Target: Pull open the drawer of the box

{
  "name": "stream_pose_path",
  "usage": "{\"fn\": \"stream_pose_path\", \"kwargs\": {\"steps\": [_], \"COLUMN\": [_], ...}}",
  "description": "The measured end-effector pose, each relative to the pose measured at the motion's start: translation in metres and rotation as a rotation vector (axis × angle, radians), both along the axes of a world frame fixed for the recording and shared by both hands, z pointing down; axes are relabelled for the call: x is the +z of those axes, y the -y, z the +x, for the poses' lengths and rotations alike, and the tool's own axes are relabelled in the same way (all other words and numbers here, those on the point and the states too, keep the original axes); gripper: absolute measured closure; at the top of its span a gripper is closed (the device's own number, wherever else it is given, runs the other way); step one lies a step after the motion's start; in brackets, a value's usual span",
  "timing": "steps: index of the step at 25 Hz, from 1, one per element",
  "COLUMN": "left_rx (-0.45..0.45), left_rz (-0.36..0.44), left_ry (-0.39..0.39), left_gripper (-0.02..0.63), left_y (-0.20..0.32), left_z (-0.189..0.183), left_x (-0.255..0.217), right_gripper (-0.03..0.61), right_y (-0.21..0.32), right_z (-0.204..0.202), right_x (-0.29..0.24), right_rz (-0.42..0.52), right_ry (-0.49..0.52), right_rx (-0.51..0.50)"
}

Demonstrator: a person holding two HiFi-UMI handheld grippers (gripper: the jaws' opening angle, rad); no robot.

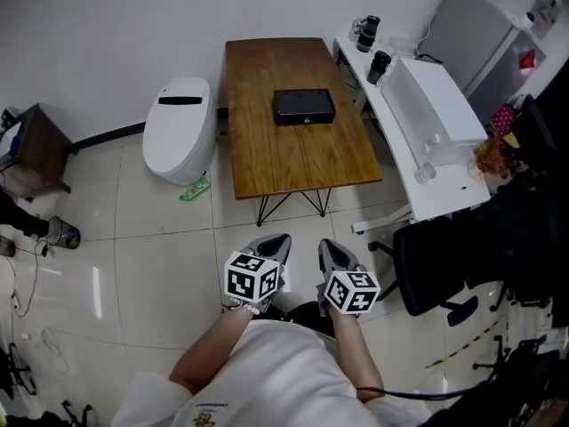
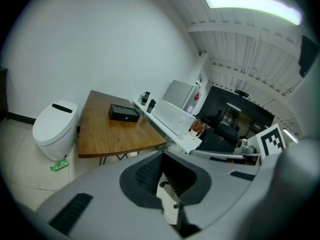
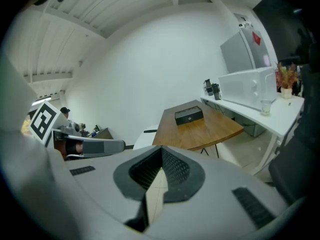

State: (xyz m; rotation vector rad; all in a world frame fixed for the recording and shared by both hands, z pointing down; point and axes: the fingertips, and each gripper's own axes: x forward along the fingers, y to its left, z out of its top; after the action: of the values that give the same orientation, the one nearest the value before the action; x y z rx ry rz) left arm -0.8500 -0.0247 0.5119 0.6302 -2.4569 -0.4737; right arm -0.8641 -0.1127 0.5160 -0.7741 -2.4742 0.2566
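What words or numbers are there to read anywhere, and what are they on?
No text reads clearly anywhere.
Print on the white shirt: too small and blurred.
Red sticker on the grey cabinet: too small.
Marker cubes: black-and-white squares only, no letters.
Black box: no readable label.

**Item counts, one moment**

Two grippers are counted: left gripper and right gripper. Two marker cubes are counted: left cube and right cube. One wooden table is logged, and one black box. One white toilet, one white desk, one black office chair and one dark side table are tallied. Two dark cups are noted, far cup and near cup, though at this size they may be jars. One clear glass and one green floor item are counted.
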Motion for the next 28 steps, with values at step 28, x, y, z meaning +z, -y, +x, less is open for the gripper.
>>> {"fn": "stream_pose_path", "kwargs": {"steps": [28], "left_rx": [-0.124], "left_rz": [-0.005], "left_ry": [0.007], "left_gripper": [0.611], "left_y": [-0.051], "left_z": [-0.158], "left_x": [-0.004], "right_gripper": [0.581], "right_y": [-0.053], "right_z": [-0.211], "right_x": [0.025], "right_rz": [0.023], "right_ry": [-0.028], "right_rx": [-0.067]}}
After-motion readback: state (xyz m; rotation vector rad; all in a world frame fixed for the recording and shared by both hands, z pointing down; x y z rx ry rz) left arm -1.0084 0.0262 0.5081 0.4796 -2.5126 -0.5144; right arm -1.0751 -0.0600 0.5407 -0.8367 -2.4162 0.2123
